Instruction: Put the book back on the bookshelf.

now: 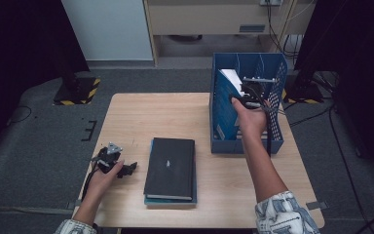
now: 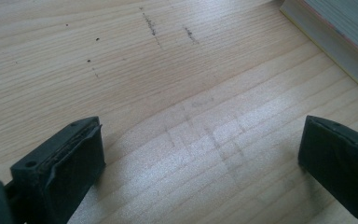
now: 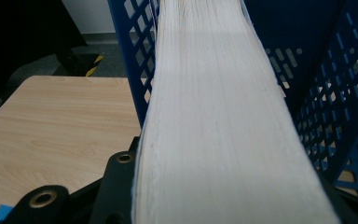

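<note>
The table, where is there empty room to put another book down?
The table is bare from its far edge to the black book, left of the blue bin. A smaller patch lies right of the books. The bin corner is crowded with the right hand-held gripper.
</note>
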